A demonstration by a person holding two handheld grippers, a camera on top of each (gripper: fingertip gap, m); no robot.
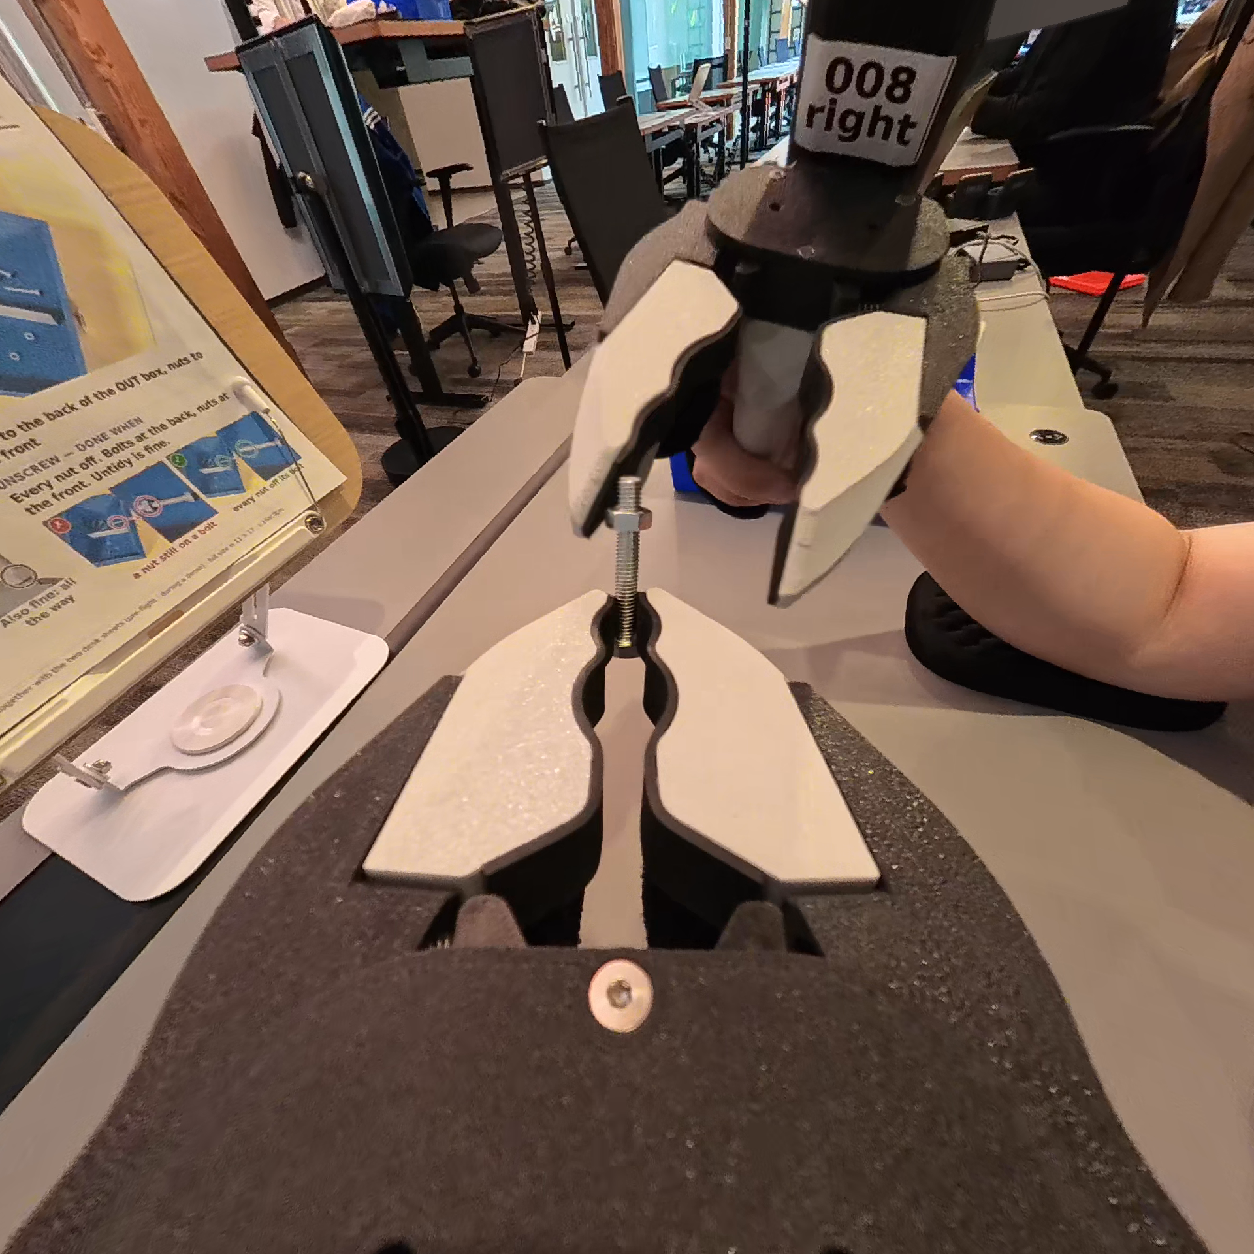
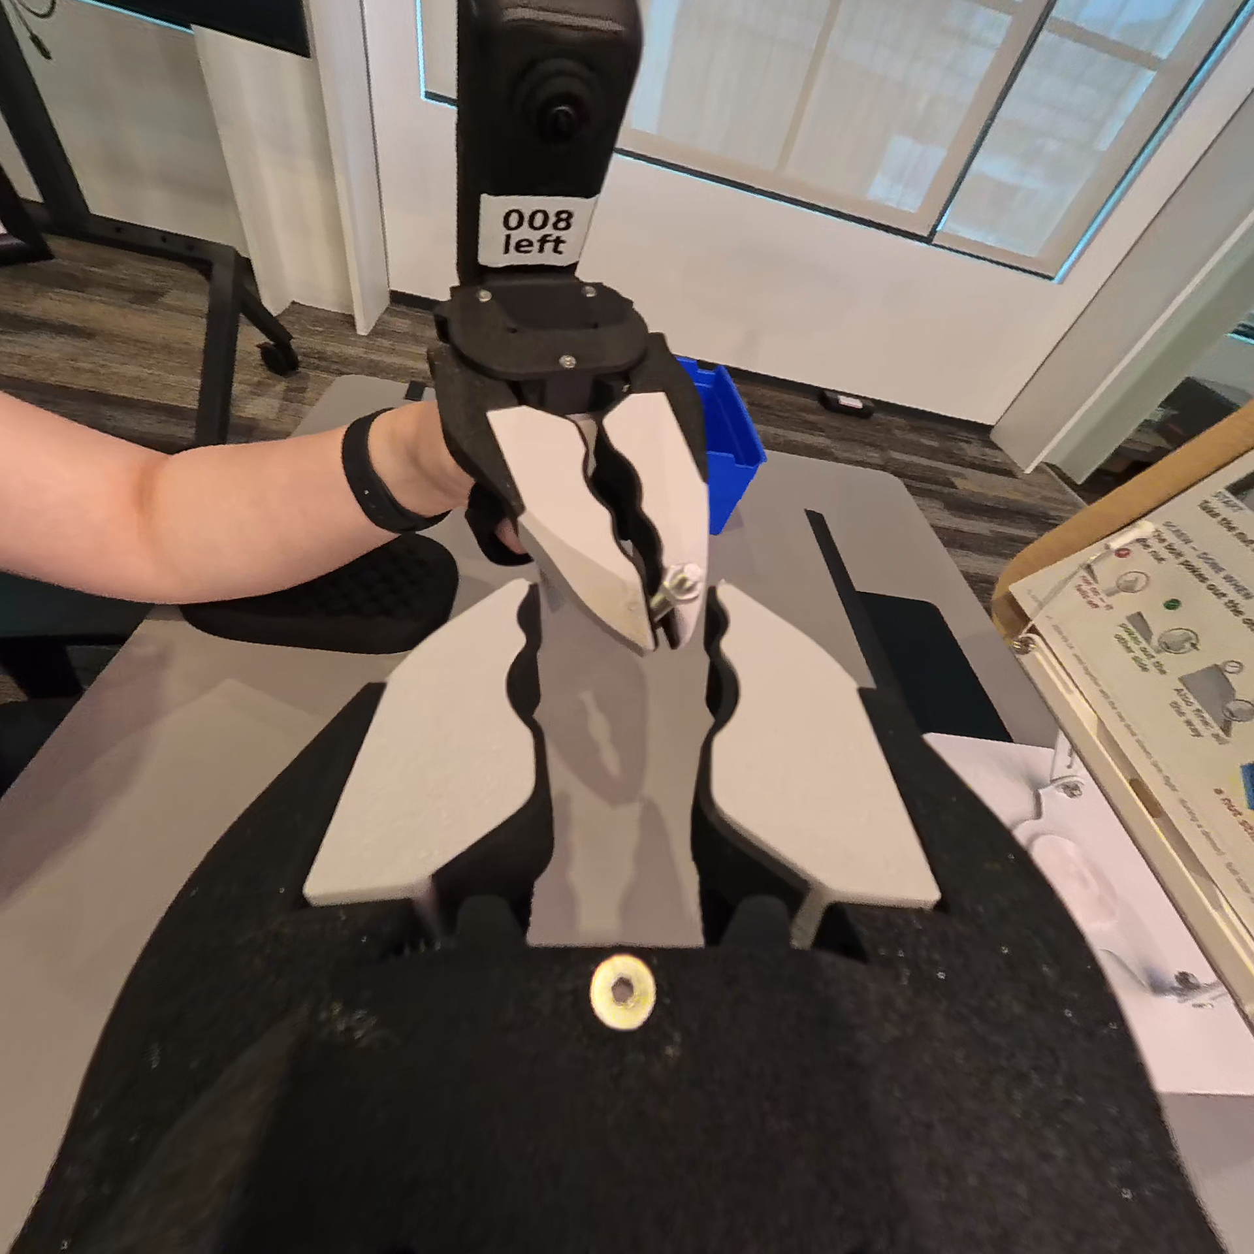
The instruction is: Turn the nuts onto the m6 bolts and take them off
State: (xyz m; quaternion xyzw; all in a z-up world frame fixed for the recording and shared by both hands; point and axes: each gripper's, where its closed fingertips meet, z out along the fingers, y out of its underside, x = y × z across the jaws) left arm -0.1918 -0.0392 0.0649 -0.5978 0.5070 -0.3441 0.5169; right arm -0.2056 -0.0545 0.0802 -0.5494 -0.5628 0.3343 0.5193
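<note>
The left gripper (image 1: 625, 597), white-padded fingers nearly together, clamps the lower end of a threaded silver steel bolt (image 1: 625, 563), holding it upright above the grey table (image 1: 848, 780). A silver hexagonal nut (image 1: 628, 519) sits near the bolt's top. The right gripper (image 1: 678, 563) stands wide apart, one fingertip (image 1: 589, 516) touching the nut. A blue plastic bin (image 2: 729, 448) lies beyond the bolt, and an instruction board (image 1: 136, 407) stands beside it.

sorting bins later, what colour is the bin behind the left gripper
Blue. The bin shows best in the right wrist view, just behind the left gripper.
</note>
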